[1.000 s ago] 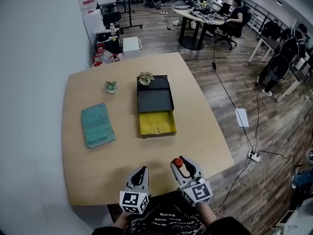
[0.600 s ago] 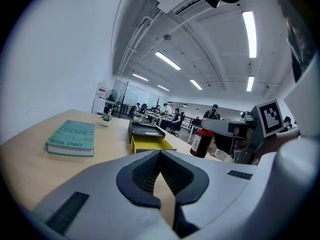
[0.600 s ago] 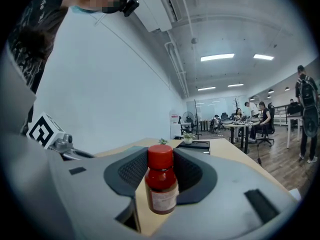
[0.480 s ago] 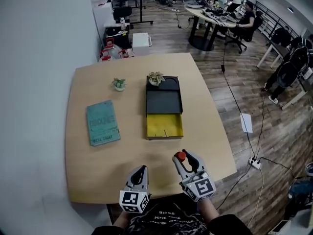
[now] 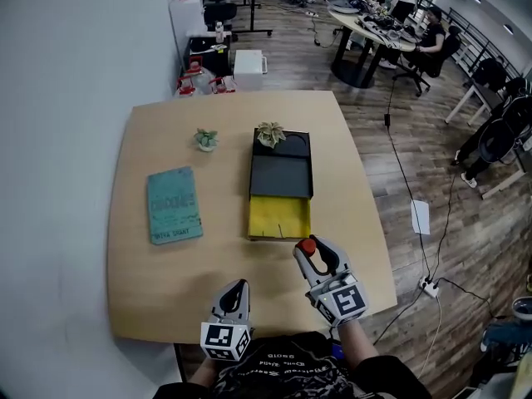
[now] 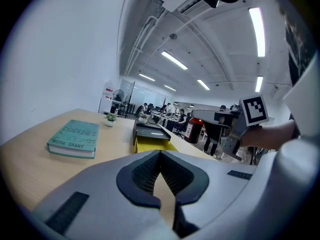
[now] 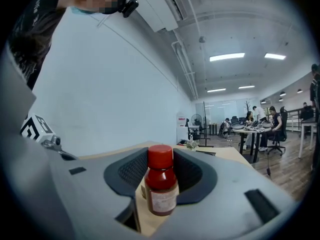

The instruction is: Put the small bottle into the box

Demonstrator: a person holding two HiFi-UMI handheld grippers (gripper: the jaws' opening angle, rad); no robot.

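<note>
Now my right gripper (image 5: 309, 253) clamps the small bottle (image 7: 161, 184) by its body, red cap up, and has carried it up-frame, nearly to the open yellow end of the box (image 5: 278, 216) at centre. The left gripper (image 5: 235, 294) sits closed and empty, lower left. I judge only the drop-in remains.

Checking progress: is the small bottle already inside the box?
No, the small bottle is held in the right hand-held gripper, short of the box.
</note>
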